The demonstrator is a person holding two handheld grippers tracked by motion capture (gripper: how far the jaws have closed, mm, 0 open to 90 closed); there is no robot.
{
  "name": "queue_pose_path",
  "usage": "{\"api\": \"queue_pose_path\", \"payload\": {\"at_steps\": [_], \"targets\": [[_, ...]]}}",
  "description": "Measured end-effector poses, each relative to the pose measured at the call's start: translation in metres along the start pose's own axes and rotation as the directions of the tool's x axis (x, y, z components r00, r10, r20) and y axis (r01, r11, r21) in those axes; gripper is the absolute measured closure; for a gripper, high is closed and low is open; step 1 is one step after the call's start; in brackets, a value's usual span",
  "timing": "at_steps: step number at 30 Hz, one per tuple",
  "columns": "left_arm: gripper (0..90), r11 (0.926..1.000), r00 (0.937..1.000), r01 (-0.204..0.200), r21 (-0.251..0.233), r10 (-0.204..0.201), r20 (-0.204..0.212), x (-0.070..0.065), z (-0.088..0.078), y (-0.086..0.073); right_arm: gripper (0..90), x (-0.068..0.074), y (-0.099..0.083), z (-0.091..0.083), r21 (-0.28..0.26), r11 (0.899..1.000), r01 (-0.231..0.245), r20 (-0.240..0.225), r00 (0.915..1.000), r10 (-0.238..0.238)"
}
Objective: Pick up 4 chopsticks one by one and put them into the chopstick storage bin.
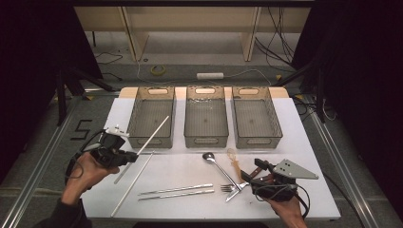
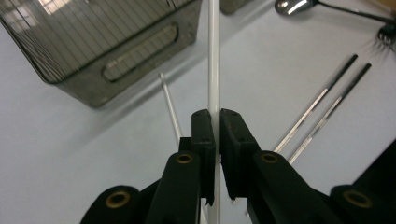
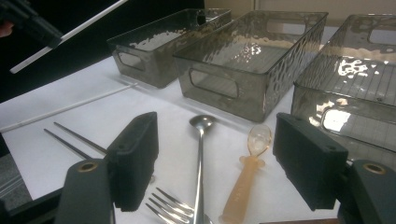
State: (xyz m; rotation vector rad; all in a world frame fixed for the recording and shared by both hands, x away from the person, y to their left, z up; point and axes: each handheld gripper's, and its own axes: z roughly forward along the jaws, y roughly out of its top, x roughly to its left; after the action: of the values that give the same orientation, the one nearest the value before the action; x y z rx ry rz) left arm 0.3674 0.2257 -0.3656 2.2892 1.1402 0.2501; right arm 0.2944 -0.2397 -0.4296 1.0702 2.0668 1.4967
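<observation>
Left gripper [image 1: 127,156] is pinching a white rod [image 2: 214,56] near the table's left edge, tip over the left bin [image 1: 151,116]. Off-centre grip, so it could pivot and slip. Right gripper [image 3: 215,163] is wide open, holding nothing.

Left gripper [image 1: 127,156] clamps a white rod [image 1: 142,148] slanting up toward the left smoky bin [image 1: 151,116]. Right gripper [image 1: 248,179], jaws apart, sits beside a fork [image 1: 230,188] and spoon [image 1: 219,166].

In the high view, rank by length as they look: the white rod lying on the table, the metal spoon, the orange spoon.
1. White rod, longest.
2. Metal spoon.
3. Orange spoon, shortest; its lower end runs behind the right gripper, so its full length is unsure.
</observation>
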Motion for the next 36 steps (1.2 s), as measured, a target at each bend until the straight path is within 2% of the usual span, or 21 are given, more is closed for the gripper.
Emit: {"api": "queue_pose_path", "payload": {"at_steps": [8, 14, 17, 20, 26, 36], "targets": [[84.1, 0.9984, 0.9989, 0.011, -0.055, -0.013, -0.044, 0.017, -0.001, 0.032, 31.4, -0.001, 0.000, -0.001, -0.005, 1.000, -0.002, 0.000, 1.0000, 0.002], [84.0, 0.9956, 0.9957, 0.040, -0.084, -0.047, -0.080, 0.032, 0.007, 0.052, 31.3, -0.001, 0.000, -0.001, -0.009, 1.000, -0.005, -0.001, 1.0000, 0.005], [84.0, 0.9946, 0.9937, 0.053, -0.089, -0.062, -0.093, 0.041, 0.013, 0.058, 31.3, -0.001, 0.000, -0.001, -0.010, 1.000, -0.005, 0.000, 1.0000, 0.005], [84.0, 0.9905, 0.9909, 0.083, -0.109, -0.094, -0.096, 0.050, 0.017, 0.063, 31.3, -0.001, 0.000, -0.001, -0.010, 1.000, -0.006, -0.001, 1.0000, 0.006], [84.0, 0.9843, 0.9846, 0.117, -0.132, -0.132, -0.115, 0.065, 0.026, 0.070, 31.2, -0.001, 0.000, 0.000, -0.008, 1.000, -0.006, -0.004, 1.0000, 0.006], [84.0, 0.9830, 0.9785, 0.126, -0.134, -0.145, -0.147, 0.080, 0.033, 0.086, 31.1, -0.001, 0.001, 0.000, -0.006, 1.000, -0.009, -0.004, 1.0000, 0.009]]}}
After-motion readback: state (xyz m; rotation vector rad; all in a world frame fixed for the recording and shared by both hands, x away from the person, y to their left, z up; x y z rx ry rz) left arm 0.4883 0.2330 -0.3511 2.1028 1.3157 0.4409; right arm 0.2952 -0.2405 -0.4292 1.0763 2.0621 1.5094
